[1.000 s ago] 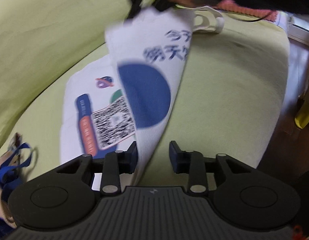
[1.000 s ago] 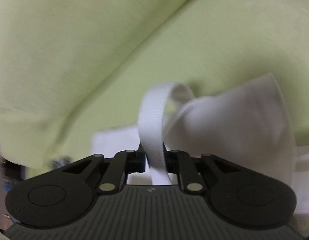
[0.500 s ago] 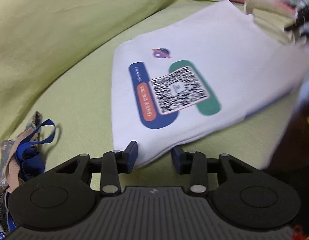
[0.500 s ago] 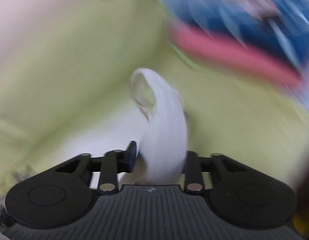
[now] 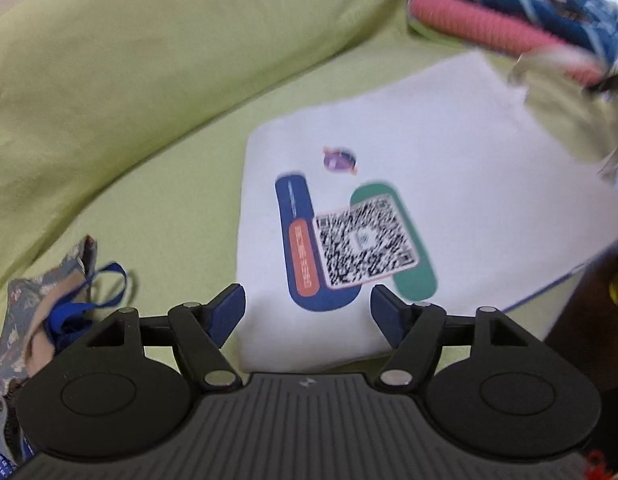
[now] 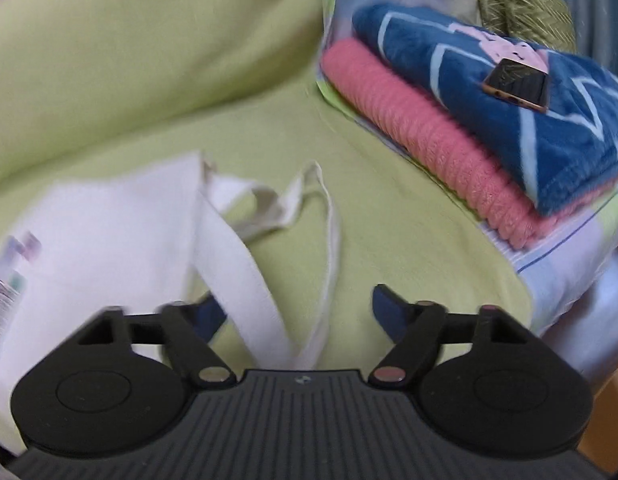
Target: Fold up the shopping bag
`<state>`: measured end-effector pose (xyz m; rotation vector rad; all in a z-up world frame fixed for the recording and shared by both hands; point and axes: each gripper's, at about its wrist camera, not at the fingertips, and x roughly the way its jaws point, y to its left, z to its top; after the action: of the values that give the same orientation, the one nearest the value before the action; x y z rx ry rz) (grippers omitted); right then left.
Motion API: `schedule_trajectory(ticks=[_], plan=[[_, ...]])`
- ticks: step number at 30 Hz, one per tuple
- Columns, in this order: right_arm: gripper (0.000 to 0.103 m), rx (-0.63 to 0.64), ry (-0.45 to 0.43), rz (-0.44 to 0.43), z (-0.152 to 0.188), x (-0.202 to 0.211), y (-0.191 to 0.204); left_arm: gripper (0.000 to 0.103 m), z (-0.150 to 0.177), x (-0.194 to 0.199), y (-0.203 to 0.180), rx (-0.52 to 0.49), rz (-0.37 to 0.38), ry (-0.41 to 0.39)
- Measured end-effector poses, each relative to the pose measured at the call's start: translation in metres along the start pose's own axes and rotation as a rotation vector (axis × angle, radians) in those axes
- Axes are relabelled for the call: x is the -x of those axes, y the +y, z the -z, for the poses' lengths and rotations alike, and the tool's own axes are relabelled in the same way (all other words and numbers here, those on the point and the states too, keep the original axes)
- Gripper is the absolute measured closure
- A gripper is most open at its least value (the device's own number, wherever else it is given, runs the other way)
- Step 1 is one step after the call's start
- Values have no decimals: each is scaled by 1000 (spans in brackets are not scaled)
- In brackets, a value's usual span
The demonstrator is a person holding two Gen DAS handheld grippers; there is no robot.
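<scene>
From our left wrist view, the shopping bag [image 5: 389, 184] now lies flat, print up, on the green sofa seat [image 5: 161, 208], where a second ago it hung lifted and twisted. The left gripper [image 5: 307, 300] fingers are opening, spread wide over the bag's near corner, gripping nothing.

From our right wrist view, the handle strap [image 6: 245, 264] we had pinched has slipped free; it lies slack between the right gripper [image 6: 295, 304] fingers, which are opening. The bag looks spread out, ready for the first fold.

A yellow-green sofa seat [image 6: 389, 216] and back cushion [image 5: 157, 64] fill both views, with folded towels [image 6: 489, 92] stacked at its end.
</scene>
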<state>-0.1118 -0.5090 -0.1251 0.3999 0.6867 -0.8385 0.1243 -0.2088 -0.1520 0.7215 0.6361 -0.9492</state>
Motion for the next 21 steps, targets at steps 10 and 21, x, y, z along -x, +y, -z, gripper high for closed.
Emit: schedule_trajectory(ticks=[10,21], plan=[[37,-642,272,125,63,8,-116,35,19,-7,20,129,-16,65],[30,-122,39,111,35,49,-20,36,19,3,36,240,7,46]])
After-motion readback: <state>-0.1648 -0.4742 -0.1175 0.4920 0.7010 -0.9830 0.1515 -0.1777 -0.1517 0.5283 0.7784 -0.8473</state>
